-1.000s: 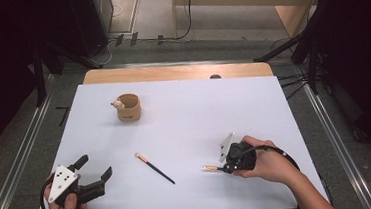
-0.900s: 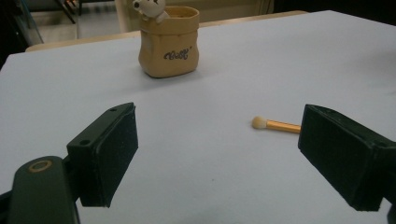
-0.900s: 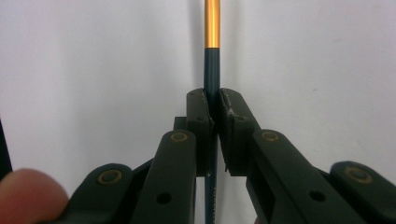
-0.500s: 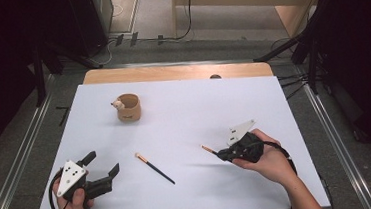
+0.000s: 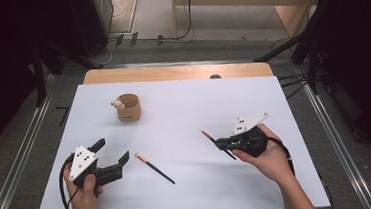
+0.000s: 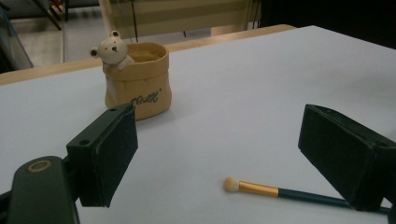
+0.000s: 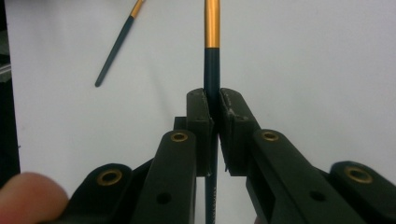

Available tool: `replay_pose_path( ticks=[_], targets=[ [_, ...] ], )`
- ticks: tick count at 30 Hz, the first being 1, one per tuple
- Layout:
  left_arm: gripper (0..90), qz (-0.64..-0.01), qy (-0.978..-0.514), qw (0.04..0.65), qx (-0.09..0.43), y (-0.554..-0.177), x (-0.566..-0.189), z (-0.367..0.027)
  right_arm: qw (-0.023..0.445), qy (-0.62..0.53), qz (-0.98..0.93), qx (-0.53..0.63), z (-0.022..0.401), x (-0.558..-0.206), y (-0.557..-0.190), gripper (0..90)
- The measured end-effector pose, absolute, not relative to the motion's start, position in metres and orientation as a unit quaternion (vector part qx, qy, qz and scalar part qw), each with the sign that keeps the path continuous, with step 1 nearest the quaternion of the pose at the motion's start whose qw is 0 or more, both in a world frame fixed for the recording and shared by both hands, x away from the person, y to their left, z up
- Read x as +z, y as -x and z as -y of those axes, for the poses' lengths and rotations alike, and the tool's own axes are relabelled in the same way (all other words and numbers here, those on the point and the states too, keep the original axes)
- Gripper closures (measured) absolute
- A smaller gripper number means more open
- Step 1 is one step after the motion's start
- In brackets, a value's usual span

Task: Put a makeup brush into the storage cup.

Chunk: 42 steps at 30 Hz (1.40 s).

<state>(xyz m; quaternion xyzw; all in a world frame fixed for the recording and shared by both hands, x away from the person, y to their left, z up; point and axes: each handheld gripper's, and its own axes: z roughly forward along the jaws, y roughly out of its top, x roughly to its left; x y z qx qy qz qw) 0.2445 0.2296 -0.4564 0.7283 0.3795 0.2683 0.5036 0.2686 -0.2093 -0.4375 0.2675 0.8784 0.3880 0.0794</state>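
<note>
- right gripper (image 5: 222, 143) clamped tight on a brush (image 5: 217, 144); jaws pinch the dark handle partway along, seen close in the right gripper view (image 7: 211, 84)
- held brush sticks out past the jaw tips, gold ferrule beyond them, tip end pointing away from the hand toward desk centre; its tail runs back between the jaws toward the hand
- held brush is off the desk (image 5: 274, 107), gripper lying roughly level in the person's right hand (image 5: 270, 153)
- left gripper (image 5: 111, 158) jaws stand wide apart, nothing between the pads
- second brush (image 5: 155, 168) lies flat on the desk just to the right of the left gripper's jaw tips, not touching them; in the left gripper view (image 6: 280, 191) its pale round tip sits low between the two jaws, handle running off behind the right-hand jaw
- second brush lies between the two grippers, nearer the left one, well apart from the right gripper
- bear cup (image 5: 127, 107) stands upright ahead of the left gripper, farther up the desk; straight ahead past the left-hand jaw in the left gripper view (image 6: 137, 79)
- cup well apart from both brushes and from the right gripper
- left hand (image 5: 84, 192) wraps the left gripper body near the desk's near edge
</note>
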Motion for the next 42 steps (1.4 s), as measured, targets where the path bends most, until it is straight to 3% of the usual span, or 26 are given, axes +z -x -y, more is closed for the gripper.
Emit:
replay_pose_path(
  ticks=[4,12,19,34,42],
  targets=[
    [13.2,-0.377,-0.727,0.493,0.294,-0.249,-0.45,-0.225,0.084,-0.267,-0.876,0.393,0.207,-0.43,-0.27,85.0],
    [13.1,-0.376,-0.707,0.522,0.295,-0.261,-0.429,-0.217,0.097,-0.268,-0.868,0.407,0.201,-0.409,-0.273,85.0],
    [13.1,-0.364,-0.714,0.511,0.311,-0.269,-0.422,-0.203,0.116,-0.269,-0.857,0.424,0.197,-0.402,-0.275,85.0],
    [13.2,-0.319,-0.739,0.557,0.203,-0.27,-0.426,-0.179,0.105,-0.281,-0.8,0.52,0.185,-0.413,-0.265,85.0],
    [12.9,-0.303,-0.739,0.575,0.178,-0.264,-0.424,-0.171,0.114,-0.278,-0.789,0.536,0.171,-0.414,-0.26,85.0]
  ],
)
